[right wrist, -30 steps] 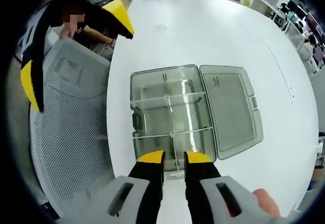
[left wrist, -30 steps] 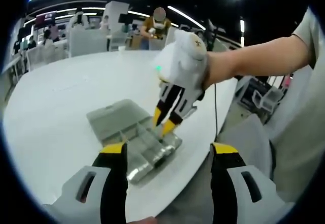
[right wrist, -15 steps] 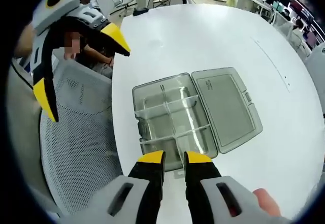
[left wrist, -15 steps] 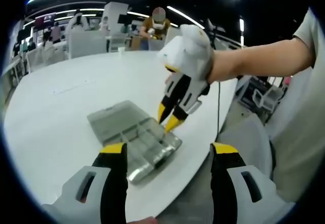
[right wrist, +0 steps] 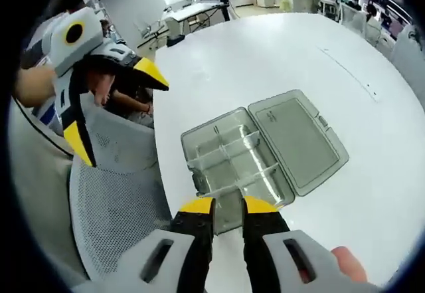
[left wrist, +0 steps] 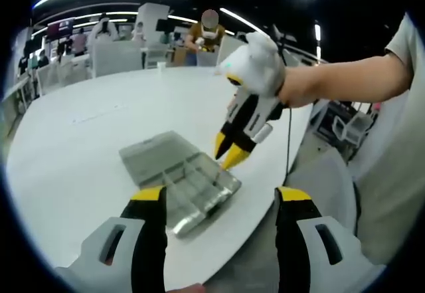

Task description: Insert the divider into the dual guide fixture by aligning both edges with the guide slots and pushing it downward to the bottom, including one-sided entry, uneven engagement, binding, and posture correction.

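A clear grey compartment box lies open on the white table, its lid folded flat beside it. Clear dividers cross its tray. My right gripper hovers over the box's near end, jaws close together on what looks like a thin clear divider. In the left gripper view the right gripper hangs a little above the box, and my left gripper stands wide open with nothing between its jaws, off the table's edge. The left gripper also appears open at the upper left of the right gripper view.
A white mesh chair stands against the table edge below the left gripper. A person's forearm holds the right gripper. Other desks and a seated person are far behind the table.
The right gripper has risen from the box's near end and now hangs above it, jaw gap unchanged. The left gripper stays still and open.
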{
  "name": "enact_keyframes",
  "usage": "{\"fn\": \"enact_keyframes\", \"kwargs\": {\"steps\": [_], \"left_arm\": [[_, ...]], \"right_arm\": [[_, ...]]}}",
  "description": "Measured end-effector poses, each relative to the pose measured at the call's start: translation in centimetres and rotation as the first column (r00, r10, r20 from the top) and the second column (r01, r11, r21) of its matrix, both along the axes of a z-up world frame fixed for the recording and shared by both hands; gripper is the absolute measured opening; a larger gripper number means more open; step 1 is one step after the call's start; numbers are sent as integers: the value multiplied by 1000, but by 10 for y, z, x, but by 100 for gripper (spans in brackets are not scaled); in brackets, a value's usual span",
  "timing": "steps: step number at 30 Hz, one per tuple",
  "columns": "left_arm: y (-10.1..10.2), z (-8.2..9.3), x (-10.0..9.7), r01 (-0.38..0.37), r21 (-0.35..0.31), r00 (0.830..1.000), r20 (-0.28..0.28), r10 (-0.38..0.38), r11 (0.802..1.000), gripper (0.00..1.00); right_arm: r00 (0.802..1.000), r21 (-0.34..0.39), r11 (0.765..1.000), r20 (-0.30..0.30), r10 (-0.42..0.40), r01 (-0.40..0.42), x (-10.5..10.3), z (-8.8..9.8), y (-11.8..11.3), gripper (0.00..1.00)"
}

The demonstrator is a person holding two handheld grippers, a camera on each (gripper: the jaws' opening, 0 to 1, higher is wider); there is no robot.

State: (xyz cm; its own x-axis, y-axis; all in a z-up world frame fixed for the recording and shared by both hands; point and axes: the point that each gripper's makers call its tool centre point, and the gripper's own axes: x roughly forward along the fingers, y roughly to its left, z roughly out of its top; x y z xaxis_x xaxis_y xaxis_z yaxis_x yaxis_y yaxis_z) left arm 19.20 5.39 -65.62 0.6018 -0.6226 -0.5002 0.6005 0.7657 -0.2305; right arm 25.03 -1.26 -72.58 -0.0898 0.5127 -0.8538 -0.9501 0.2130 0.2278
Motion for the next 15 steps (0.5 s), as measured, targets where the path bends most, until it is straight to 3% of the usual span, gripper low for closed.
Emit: {"fn": "enact_keyframes", "kwargs": {"steps": [7, 10, 12, 15], "left_arm": [[2, 0, -1, -4, -1, 1000, 2, 4, 1000, 64], [1, 0, -1, -4, -1, 1000, 3, 4, 1000, 64], [1, 0, -1, -4, 0, 1000, 3, 4, 1000, 64], [1, 0, -1, -6, -1, 1000, 4, 6, 1000, 64]], "right_arm": [[986, 122, 985, -126, -106, 121, -4, 15, 10, 11], [980, 145, 978, -152, -130, 152, -2, 18, 9, 11], [962, 170, 963, -212, -171, 209, -3, 22, 12, 11], [951, 189, 952, -245, -191, 240, -5, 24, 13, 11]]}}
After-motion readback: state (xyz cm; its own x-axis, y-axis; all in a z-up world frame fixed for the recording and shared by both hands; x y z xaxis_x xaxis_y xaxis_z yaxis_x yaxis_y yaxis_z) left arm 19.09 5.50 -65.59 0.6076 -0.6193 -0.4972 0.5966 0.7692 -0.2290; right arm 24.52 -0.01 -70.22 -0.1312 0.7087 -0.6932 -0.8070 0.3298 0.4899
